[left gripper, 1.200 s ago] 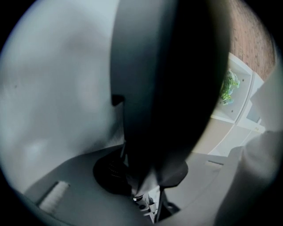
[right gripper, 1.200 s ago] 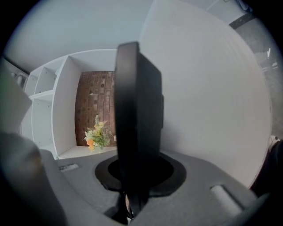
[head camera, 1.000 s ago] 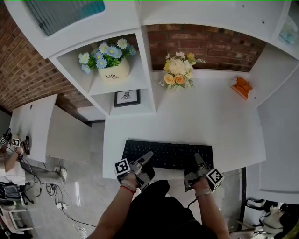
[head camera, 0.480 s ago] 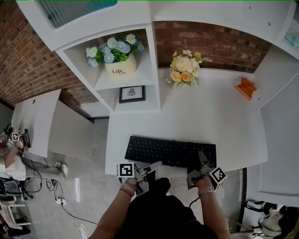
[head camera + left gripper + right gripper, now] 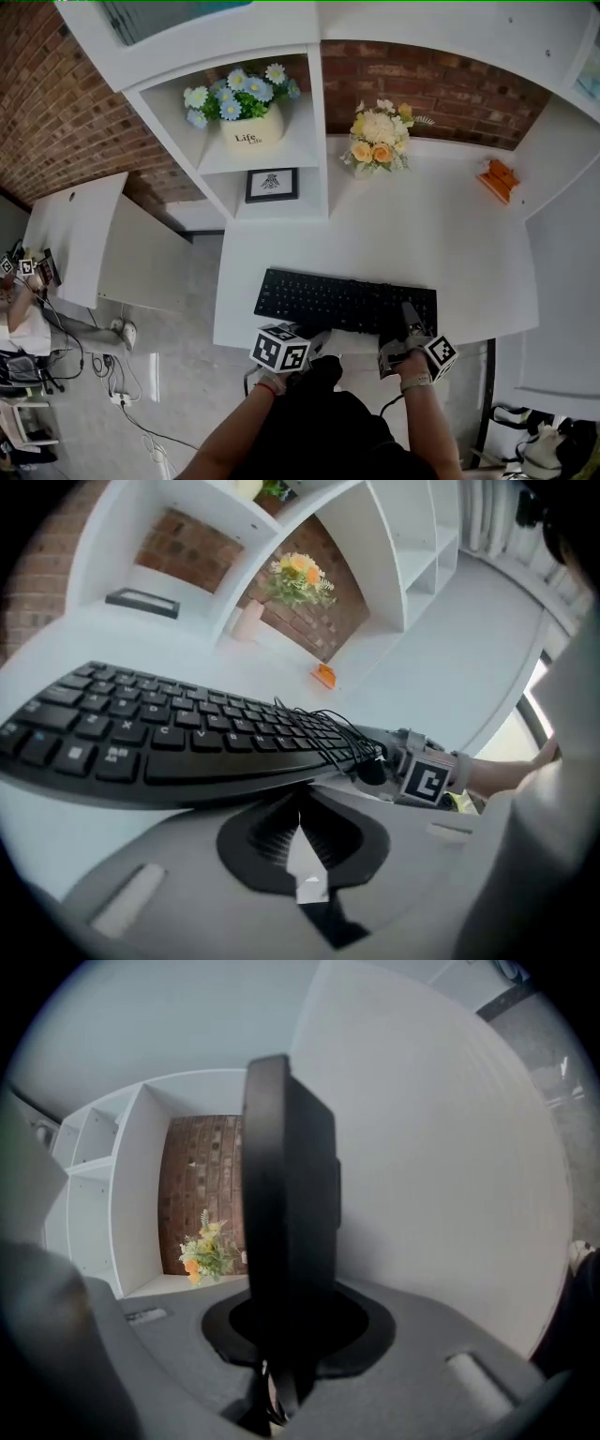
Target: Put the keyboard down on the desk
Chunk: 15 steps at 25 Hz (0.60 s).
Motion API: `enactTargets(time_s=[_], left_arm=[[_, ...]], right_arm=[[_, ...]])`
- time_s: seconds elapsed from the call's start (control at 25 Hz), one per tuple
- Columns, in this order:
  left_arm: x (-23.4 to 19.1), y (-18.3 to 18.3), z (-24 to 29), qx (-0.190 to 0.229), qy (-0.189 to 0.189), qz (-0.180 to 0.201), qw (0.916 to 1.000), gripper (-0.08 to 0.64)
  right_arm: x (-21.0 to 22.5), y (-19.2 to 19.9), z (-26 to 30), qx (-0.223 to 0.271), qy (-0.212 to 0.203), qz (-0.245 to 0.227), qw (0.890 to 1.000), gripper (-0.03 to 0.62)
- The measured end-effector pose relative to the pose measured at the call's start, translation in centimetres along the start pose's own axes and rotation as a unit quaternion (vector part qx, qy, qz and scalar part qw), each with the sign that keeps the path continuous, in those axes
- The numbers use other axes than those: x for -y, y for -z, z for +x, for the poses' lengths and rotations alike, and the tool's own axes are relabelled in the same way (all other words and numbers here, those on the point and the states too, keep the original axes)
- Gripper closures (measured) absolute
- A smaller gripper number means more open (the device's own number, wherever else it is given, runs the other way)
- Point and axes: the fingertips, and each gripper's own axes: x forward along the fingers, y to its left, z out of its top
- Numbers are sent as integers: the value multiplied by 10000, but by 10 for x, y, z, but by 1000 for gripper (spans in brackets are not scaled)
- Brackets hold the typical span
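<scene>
The black keyboard point(image 5: 342, 302) lies along the front of the white desk point(image 5: 450, 244). My right gripper point(image 5: 409, 317) is shut on its front right edge; in the right gripper view the keyboard point(image 5: 286, 1204) stands as a dark slab between the jaws of the right gripper point(image 5: 286, 1335). My left gripper point(image 5: 317, 339) sits just off the desk's front edge, clear of the keyboard. Its jaws have just been closing and now meet with nothing between them, as the left gripper view shows point(image 5: 300, 803). There the keyboard point(image 5: 169, 733) is just ahead, with a coiled black cable point(image 5: 328, 728) on it.
A white shelf unit holds a pot of blue flowers point(image 5: 246, 117) and a small framed picture point(image 5: 272, 185). A yellow bouquet point(image 5: 378, 136) and an orange object point(image 5: 500, 176) stand at the desk's back. A second white table point(image 5: 75, 234) is at the left.
My left gripper let go of the keyboard's front left edge, drew back off the desk, rolled its marker cube upward and closed. The right gripper kept its hold and place.
</scene>
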Motion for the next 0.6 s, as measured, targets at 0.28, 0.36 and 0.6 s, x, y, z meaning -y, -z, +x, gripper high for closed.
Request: enactTargets(time_s=[0.28, 0.36, 0.6], left_arm=[[-2, 0, 3, 137, -241, -253, 9993, 563], [-3, 1, 4, 123, -279, -349, 9989, 561], [0, 1, 10, 67, -283, -486, 9984, 563]], right_arm=[[-3, 1, 1, -226, -15, -205, 9995, 518], [-4, 3, 1, -368, -55, -300, 9989, 512], [-6, 10, -8, -755, -222, -578, 9952, 469]])
